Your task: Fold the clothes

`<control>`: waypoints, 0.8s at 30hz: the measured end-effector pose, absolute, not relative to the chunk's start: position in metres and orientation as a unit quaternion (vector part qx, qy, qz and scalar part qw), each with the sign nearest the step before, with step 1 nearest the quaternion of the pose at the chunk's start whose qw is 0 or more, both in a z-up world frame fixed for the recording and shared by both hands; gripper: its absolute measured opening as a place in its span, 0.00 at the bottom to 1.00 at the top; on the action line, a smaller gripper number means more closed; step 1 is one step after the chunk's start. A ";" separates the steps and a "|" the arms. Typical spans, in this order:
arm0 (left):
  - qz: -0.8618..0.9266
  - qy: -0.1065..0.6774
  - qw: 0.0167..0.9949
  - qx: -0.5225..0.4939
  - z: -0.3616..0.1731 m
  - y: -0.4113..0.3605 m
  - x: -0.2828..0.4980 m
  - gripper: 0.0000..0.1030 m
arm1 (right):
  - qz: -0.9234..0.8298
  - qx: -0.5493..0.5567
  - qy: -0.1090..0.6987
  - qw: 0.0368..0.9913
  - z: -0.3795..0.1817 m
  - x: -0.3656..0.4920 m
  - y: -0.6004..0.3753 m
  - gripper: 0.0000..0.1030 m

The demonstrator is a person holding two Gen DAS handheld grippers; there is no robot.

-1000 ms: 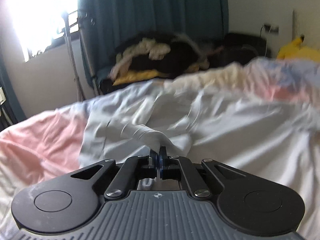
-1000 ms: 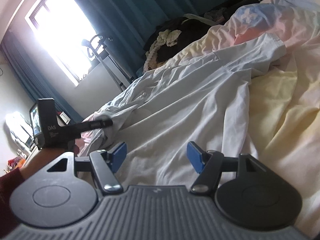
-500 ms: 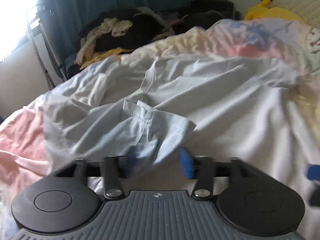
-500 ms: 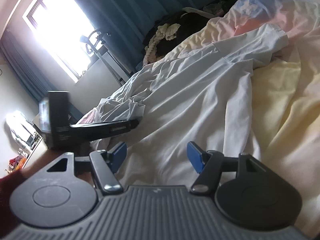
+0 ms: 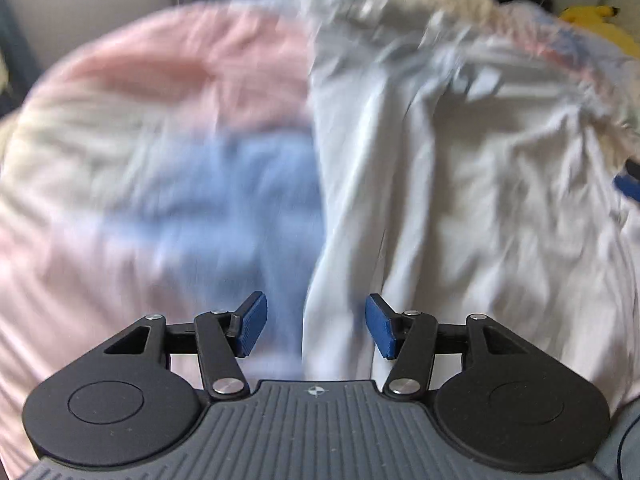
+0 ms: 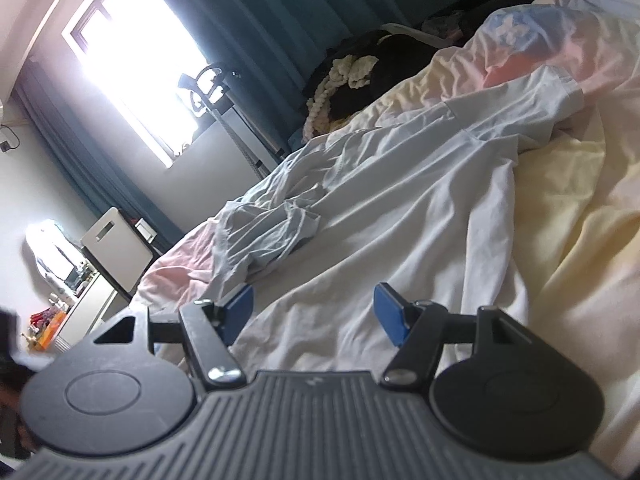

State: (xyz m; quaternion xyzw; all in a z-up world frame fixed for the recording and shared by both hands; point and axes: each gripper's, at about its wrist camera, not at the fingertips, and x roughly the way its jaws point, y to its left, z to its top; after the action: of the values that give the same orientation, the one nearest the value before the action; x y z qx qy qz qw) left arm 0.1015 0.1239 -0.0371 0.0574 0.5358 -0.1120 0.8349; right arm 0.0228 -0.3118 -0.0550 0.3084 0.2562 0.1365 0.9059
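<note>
Hovering over the white shirt (image 5: 460, 200), my left gripper (image 5: 316, 326) gapes empty. My right gripper (image 6: 314, 312) stands spread too, the bunched sleeve (image 6: 264, 240) at eleven o'clock.

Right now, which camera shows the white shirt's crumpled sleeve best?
The right wrist view: the crumpled sleeve lies sharp and whole on the white shirt. The left wrist view shows the shirt blurred, its sleeve indistinct.

open bedspread (image 5: 160, 160) left of shirt (image 5: 460, 200), clothes pile (image 6: 360, 76) beyond
</note>
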 end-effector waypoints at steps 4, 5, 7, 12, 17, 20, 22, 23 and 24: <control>-0.148 0.564 0.810 0.064 -0.046 0.119 0.085 0.57 | 0.138 0.298 0.258 0.909 -0.050 0.007 -0.307 0.66; -0.159 0.568 0.804 0.074 -0.047 0.114 0.081 0.57 | 0.137 0.294 0.258 0.910 -0.049 0.003 -0.306 0.66; -0.169 0.596 0.778 0.107 -0.052 0.105 0.072 0.57 | 0.137 0.288 0.260 0.912 -0.048 -0.004 -0.306 0.66; -0.150 0.630 0.742 0.172 -0.065 0.088 0.052 0.44 | 0.127 0.293 0.259 0.912 -0.047 -0.008 -0.310 0.66; -0.090 0.608 0.759 0.216 -0.052 0.065 0.038 0.04 | 0.125 0.300 0.259 0.910 -0.049 -0.009 -0.314 0.66; -0.083 0.579 0.770 0.255 -0.036 0.039 0.024 0.04 | 0.124 0.305 0.258 0.908 -0.050 -0.011 -0.316 0.66; -0.089 0.565 0.777 0.264 -0.021 0.022 0.017 0.04 | 0.126 0.308 0.256 0.908 -0.049 -0.011 -0.316 0.66; -0.094 0.559 0.780 0.266 -0.014 0.013 0.014 0.04 | 0.127 0.309 0.256 0.907 -0.049 -0.011 -0.316 0.66; -0.101 0.554 0.782 0.268 -0.006 0.002 0.011 0.04 | 0.128 0.309 0.255 0.907 -0.049 -0.011 -0.316 0.66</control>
State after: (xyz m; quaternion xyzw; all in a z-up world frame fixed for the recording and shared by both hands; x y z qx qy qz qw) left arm 0.0109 0.0021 -0.0063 0.2682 0.5536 -0.1010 0.7819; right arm -0.0115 -0.3164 -0.0489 0.3090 0.2554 0.1284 0.9071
